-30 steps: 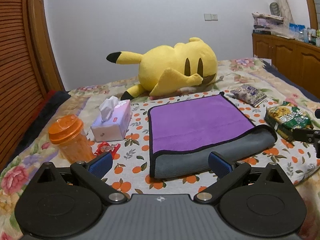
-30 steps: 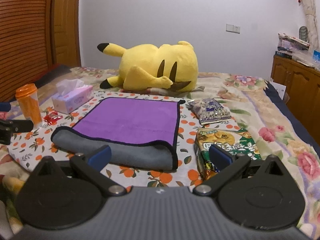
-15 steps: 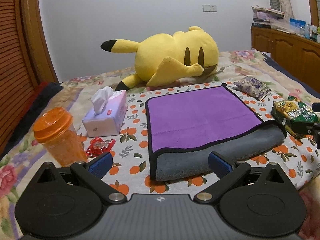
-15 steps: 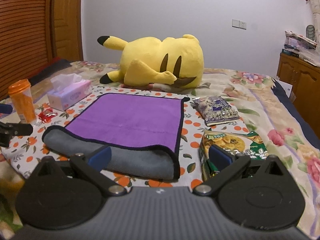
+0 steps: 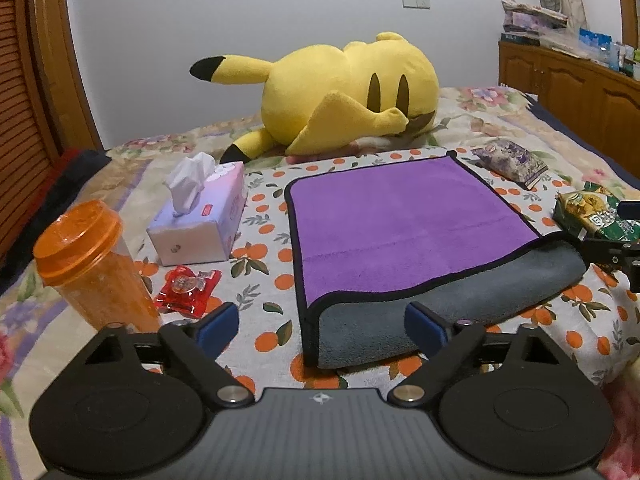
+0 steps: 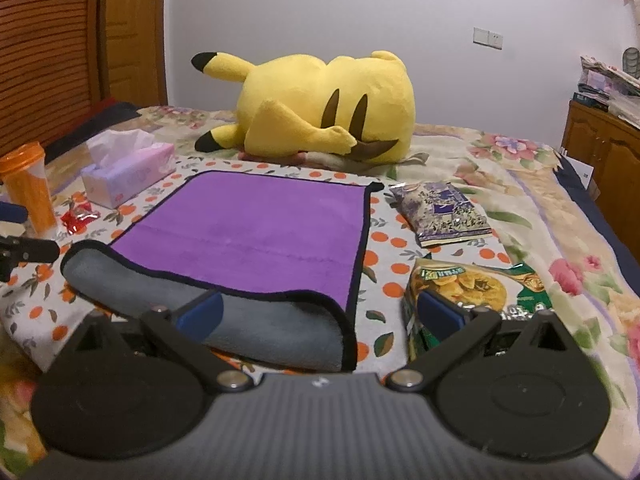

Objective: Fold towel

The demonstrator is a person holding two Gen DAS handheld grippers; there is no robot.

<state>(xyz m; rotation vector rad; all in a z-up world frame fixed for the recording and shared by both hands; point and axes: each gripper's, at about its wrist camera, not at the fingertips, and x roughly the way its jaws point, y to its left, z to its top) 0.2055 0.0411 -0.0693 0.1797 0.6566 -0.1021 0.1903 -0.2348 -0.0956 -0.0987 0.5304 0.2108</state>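
Observation:
A purple towel (image 5: 400, 224) with a grey underside and black trim lies on the orange-print cloth on the bed; it also shows in the right wrist view (image 6: 260, 232). Its near edge is rolled back so the grey side (image 5: 420, 320) shows. My left gripper (image 5: 322, 326) is open and empty, just short of the towel's near left corner. My right gripper (image 6: 318, 314) is open and empty, over the towel's near right corner. Each gripper shows at the edge of the other's view.
An orange cup (image 5: 90, 264), a tissue box (image 5: 200, 220) and a red wrapper (image 5: 186, 288) lie left of the towel. A yellow plush toy (image 5: 348, 92) lies behind it. A purple packet (image 6: 440, 212) and a green snack bag (image 6: 472, 292) lie to its right.
Both grippers have moved forward toward the towel's near edge. The towel has not moved and both grippers stay open.

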